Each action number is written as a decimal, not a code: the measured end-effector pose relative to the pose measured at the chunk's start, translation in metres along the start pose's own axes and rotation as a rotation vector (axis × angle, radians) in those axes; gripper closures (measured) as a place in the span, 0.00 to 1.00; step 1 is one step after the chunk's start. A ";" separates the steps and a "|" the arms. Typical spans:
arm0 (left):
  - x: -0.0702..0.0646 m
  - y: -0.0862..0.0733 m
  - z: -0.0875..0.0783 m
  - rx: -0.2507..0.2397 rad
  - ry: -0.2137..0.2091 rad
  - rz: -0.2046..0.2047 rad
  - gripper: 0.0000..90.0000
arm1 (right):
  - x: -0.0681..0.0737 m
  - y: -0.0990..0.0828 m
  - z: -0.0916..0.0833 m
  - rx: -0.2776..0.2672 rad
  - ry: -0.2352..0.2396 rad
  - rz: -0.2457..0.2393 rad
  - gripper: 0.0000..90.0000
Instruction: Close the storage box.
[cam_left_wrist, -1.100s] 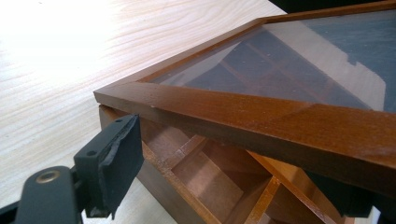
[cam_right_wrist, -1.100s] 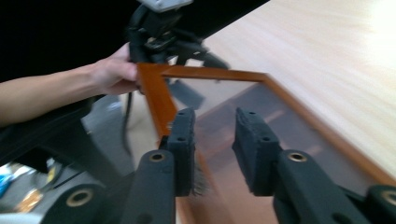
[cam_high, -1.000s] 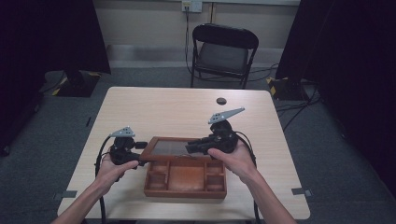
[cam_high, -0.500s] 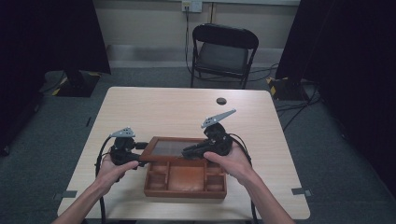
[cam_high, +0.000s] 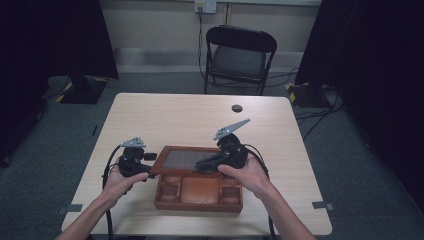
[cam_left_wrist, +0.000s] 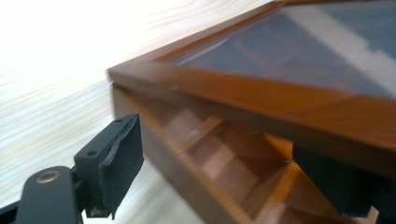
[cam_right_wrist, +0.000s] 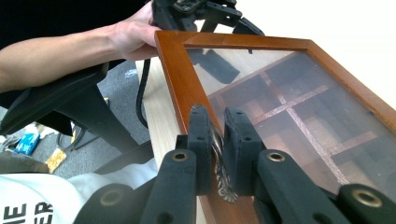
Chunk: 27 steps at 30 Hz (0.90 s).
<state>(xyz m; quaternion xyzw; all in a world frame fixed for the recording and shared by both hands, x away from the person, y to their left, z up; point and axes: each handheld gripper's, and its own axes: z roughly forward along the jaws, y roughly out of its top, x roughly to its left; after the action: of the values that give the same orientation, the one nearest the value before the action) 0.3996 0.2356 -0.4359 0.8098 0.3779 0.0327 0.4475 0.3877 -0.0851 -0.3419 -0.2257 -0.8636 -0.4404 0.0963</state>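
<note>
A wooden box (cam_high: 198, 191) with a glass-paned lid (cam_high: 182, 160) is seen near the front edge of the tabletop (cam_high: 165, 115), roughly midway between its left and right edges. The lid is raised slightly off the box along its front side, so that the compartments beneath are exposed.

At the left corner of the box, the left tool (cam_high: 145, 167) is held in the person's left hand (cam_high: 120, 181). In the left gripper view its jaws stand apart, one outside the box's left wall and the other inside, under the raised lid frame (cam_left_wrist: 280, 102); whether the pads press on the wood cannot be told.

Further right, the right tool (cam_high: 200, 166) is held in the right hand (cam_high: 246, 175) over the front rail of the lid. In the right gripper view (cam_right_wrist: 217, 140) its jaws have just been closing and are nearly together, with a small ornate metal handle (cam_right_wrist: 219, 163) on the lid's frame pinched between them.

Toward the far right corner of the tabletop a small dark round object (cam_high: 236, 108) is found, well apart from the box. Beyond the far edge a black folding chair (cam_high: 239, 57) stands on the floor.
</note>
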 end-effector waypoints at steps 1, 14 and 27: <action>0.002 -0.001 0.001 0.005 0.001 -0.007 0.18 | 0.000 -0.001 0.000 0.000 0.002 0.001 0.91; 0.020 -0.007 -0.010 -0.014 0.060 -0.066 0.21 | 0.000 -0.007 0.000 0.005 -0.004 -0.017 0.91; 0.036 -0.009 -0.021 -0.020 0.110 -0.089 0.21 | -0.001 -0.019 0.015 0.056 -0.005 -0.023 0.91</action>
<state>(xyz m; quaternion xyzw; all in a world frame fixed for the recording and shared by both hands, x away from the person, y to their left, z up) 0.4119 0.2761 -0.4401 0.7845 0.4373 0.0609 0.4353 0.3797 -0.0835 -0.3649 -0.2141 -0.8783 -0.4166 0.0955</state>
